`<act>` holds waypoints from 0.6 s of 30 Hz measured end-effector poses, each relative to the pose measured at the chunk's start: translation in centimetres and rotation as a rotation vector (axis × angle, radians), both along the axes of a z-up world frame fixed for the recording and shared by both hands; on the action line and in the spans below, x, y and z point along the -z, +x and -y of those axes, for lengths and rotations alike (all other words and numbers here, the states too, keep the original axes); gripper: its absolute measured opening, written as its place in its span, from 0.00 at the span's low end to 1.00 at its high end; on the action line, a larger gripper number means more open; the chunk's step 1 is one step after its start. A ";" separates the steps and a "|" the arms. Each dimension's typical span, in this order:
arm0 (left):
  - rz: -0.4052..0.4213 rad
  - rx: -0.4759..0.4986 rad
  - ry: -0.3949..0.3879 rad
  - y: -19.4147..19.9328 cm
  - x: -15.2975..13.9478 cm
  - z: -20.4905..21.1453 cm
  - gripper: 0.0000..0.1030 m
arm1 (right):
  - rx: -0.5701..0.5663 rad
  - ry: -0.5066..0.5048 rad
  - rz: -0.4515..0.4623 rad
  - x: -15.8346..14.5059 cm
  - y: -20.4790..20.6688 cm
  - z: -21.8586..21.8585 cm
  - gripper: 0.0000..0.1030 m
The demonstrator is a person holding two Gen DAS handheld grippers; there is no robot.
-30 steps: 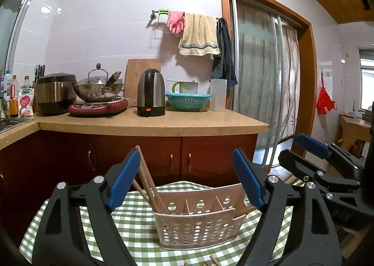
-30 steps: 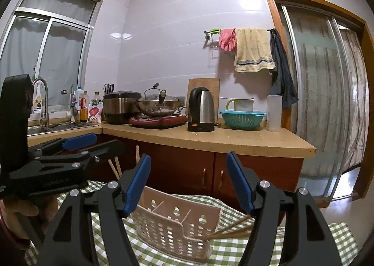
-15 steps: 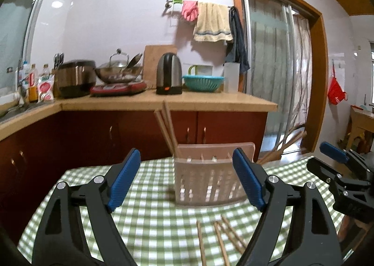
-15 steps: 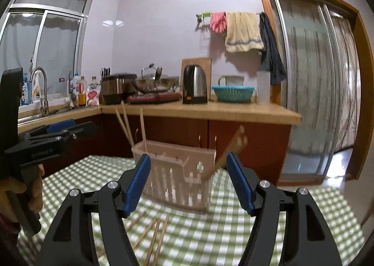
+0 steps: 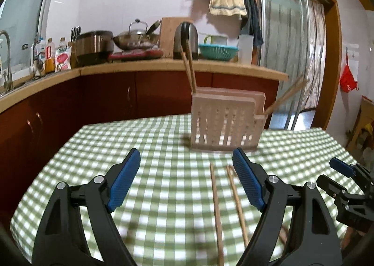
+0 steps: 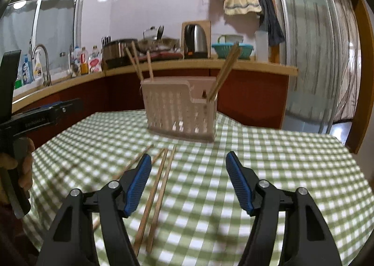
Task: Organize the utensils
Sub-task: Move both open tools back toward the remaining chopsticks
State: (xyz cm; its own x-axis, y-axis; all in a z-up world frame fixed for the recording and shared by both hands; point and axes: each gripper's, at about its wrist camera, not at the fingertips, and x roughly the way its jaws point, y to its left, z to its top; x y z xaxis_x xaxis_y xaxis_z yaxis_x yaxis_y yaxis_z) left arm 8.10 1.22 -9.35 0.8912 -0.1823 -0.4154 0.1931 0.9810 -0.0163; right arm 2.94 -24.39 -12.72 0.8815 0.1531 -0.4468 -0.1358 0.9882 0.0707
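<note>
Both views have tipped down from the kitchen wall onto the checked desk (image 5: 149, 149), so the reach for the loose utensils looks to be starting. The slotted caddy (image 5: 224, 123) stands upright at the far side, some chopsticks already leaning out of it. Loose chopsticks (image 5: 216, 205) lie flat nearer in, long axes running toward the caddy. The left gripper (image 5: 185, 180) hangs with fingers spread, empty; the right gripper (image 6: 188, 182) has just been narrowing, nothing between its fingers.
</note>
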 end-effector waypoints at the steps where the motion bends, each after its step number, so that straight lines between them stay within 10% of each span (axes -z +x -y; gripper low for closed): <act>1: -0.017 0.000 0.003 -0.4 0.7 -0.1 0.77 | -0.003 -0.005 -0.013 0.5 -0.2 -0.1 0.57; 18: -0.208 0.025 0.052 -3.6 7.5 0.9 0.76 | -0.128 -0.039 -0.248 6.3 -1.0 -2.6 0.32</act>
State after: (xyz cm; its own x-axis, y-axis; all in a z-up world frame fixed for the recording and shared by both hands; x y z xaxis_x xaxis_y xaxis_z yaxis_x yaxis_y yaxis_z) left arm 4.46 0.32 -16.86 0.7805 -0.1773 -0.5995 0.2154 0.9765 -0.0083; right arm 1.97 -21.75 -19.02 0.7190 0.2345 -0.6543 -0.2426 0.9668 0.0799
